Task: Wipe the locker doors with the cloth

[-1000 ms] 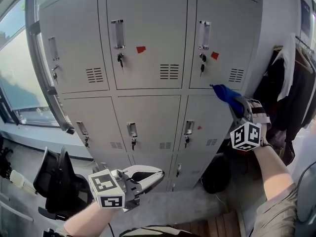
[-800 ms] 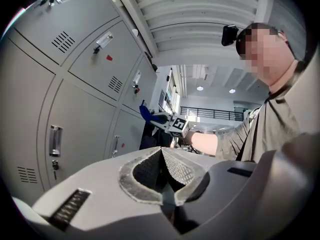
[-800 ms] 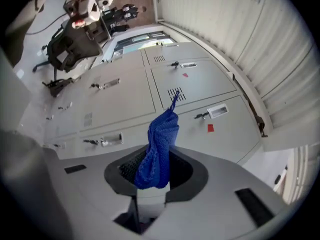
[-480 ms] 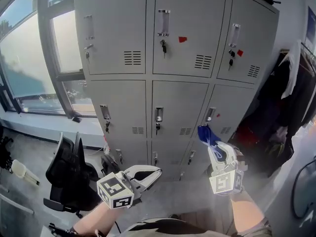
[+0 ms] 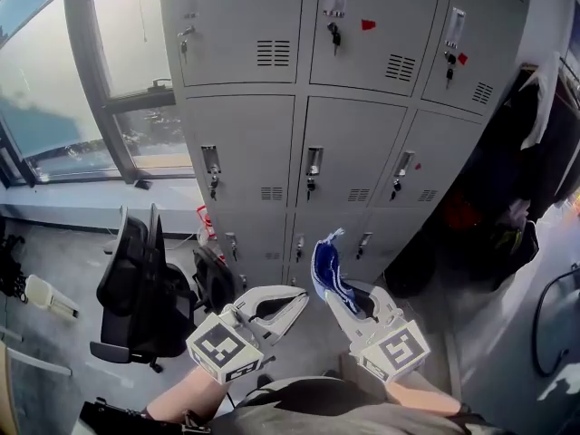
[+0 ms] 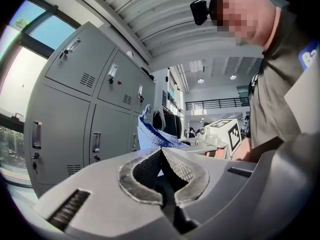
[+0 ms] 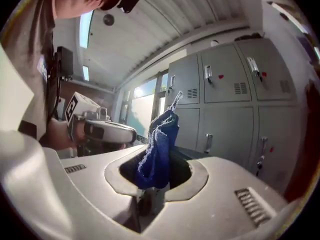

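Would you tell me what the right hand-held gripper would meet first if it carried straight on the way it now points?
Most likely the grey lockers, near their edge by the window, with the blue cloth shut in the right hand-held gripper touching first. Nothing else shows between; depth is unclear.

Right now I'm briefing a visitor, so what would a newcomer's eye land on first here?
The blue cloth, pinched upright in the right gripper low in the head view. Behind it, a wall of grey lockers fills the upper frame. The left gripper, shut and empty, sits beside the right one.
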Tool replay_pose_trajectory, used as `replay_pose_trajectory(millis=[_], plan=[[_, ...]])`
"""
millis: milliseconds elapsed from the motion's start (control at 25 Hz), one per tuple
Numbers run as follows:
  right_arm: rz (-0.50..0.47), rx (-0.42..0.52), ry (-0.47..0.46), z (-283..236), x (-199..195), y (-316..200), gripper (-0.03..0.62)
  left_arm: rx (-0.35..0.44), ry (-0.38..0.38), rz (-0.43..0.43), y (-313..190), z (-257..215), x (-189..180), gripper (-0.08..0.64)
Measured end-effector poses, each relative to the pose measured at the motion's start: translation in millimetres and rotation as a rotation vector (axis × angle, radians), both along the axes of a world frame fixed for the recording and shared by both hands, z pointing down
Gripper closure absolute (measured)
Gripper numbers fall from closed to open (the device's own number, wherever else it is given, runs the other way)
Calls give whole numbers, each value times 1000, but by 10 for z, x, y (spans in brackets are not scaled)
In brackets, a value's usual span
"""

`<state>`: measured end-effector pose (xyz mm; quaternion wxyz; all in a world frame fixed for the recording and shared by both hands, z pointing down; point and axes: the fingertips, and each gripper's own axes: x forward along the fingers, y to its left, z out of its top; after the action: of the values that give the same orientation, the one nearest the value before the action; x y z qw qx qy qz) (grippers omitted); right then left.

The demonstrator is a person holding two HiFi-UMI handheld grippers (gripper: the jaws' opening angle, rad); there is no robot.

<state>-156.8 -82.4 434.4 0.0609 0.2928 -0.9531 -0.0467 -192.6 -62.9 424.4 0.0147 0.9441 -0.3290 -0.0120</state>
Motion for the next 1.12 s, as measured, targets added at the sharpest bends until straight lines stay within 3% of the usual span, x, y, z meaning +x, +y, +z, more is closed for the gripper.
replay_pose_trajectory(millis=[240,600,1120], plan=[[-117,-162,-144,42,-50,103,506,-16,2,-54,94,22,73,551],[-156,-198,-181,32,108,63,506,-30,-19,-72,22,62,250,551],[-142,-160,-189,-115,222,-9,506,16,-17,-52,-62,-132,403,551]])
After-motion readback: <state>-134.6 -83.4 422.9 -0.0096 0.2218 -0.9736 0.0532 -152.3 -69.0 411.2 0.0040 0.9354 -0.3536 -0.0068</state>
